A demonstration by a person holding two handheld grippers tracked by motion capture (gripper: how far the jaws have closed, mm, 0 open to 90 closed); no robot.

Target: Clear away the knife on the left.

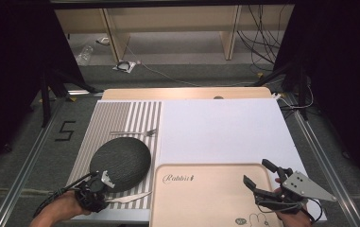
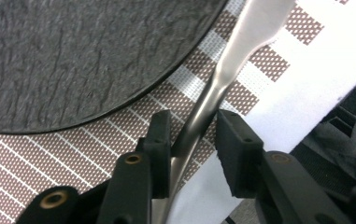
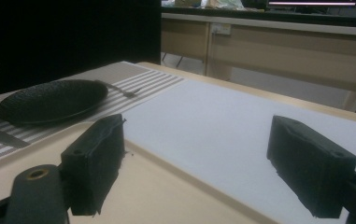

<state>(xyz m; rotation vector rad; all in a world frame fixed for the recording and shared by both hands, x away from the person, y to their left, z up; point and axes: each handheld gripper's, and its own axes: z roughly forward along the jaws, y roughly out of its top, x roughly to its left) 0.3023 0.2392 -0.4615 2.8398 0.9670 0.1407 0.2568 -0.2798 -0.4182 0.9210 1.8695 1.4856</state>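
The left hand-held gripper (image 2: 192,140) sits nearest the camera, low at the near left of the table (image 1: 187,92), its jaws on either side of the handle of a knife (image 2: 222,79). In the left gripper view the left pad lies against the handle while a thin gap shows at the right pad, so the jaws are narrowed about the knife but not yet pinching it. The knife lies flat on the striped placemat (image 1: 121,118), close to the mat's near edge, with its blade running right toward the wooden tray (image 1: 206,189). Just beyond it, the rim of the dark round plate (image 1: 121,161) curves close by, leaving a narrow strip of mat between plate and knife. A fork (image 1: 132,133) lies on the mat just past the plate's far rim.

The right hand-held gripper (image 1: 258,177) hovers over the right end of the tray, jaws spread wide with nothing between them. Beyond the tray a white sheet (image 1: 220,127) stretches bare to the table's far edge, giving broad open room.
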